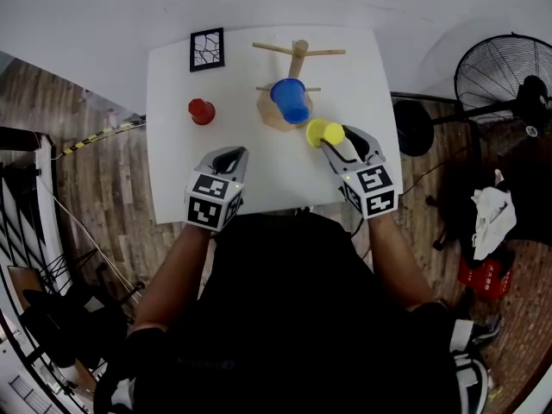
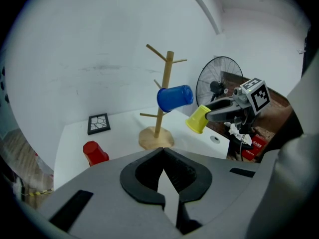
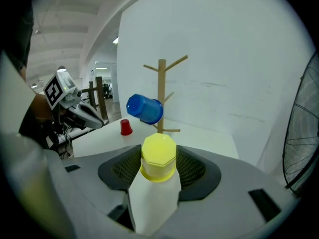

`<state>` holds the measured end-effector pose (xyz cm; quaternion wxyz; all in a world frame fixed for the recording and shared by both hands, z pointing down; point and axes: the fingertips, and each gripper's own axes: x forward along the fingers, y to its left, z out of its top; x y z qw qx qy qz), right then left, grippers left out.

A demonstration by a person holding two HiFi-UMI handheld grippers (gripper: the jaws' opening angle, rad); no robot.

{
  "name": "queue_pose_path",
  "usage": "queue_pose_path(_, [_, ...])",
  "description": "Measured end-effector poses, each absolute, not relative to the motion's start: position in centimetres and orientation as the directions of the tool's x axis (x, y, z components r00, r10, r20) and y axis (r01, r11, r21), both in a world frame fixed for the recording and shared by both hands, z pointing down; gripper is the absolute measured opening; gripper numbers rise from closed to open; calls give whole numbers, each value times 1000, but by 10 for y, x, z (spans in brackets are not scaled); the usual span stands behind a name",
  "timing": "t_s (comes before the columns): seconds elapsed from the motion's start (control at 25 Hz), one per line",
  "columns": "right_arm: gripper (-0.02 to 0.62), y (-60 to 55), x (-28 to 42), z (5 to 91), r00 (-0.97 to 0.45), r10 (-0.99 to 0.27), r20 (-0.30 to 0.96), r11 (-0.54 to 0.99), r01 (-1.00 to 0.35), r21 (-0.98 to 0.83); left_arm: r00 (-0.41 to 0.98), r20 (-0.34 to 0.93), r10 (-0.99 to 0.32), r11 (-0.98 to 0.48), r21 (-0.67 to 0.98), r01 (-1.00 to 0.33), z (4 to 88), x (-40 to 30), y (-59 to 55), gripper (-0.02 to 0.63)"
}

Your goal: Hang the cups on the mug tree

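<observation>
Head view, from the left: we see the red cup (image 1: 201, 110) standing on the white table (image 1: 172, 179), well apart from the mug tree (image 1: 297, 59). Our left gripper (image 1: 228, 155) is clenched, with nothing between its jaws. The blue cup (image 1: 291, 100) hangs on a low branch of the tree. Our right gripper (image 1: 334, 139) grasps the yellow cup (image 1: 319, 131), just right of the tree's base.

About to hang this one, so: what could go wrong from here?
1. The yellow cup in the right claw sits close to the hung blue cup; a careless approach could knock it off its peg.
2. Pressing on a branch might tip the mug tree, whose base looks small.
</observation>
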<state>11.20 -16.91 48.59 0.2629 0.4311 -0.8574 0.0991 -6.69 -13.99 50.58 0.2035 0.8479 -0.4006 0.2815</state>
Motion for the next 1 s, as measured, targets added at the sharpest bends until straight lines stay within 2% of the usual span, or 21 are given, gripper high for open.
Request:
queue_pose_path(0.36, [219, -192, 145, 425, -493, -776, 395, 533, -846, -8, 505, 587, -633, -566, 95, -819, 479, -67, -157, 15])
queue_pose_path(0.8, [218, -218, 171, 342, -541, -821, 183, 518, -840, -159, 499, 574, -650, -546, 104, -831, 477, -52, -148, 14])
queue_pose_path(1.0, [218, -228, 176, 316, -562, -816, 132, 546, -826, -142, 490, 567, -662, -531, 106, -841, 475, -46, -147, 15])
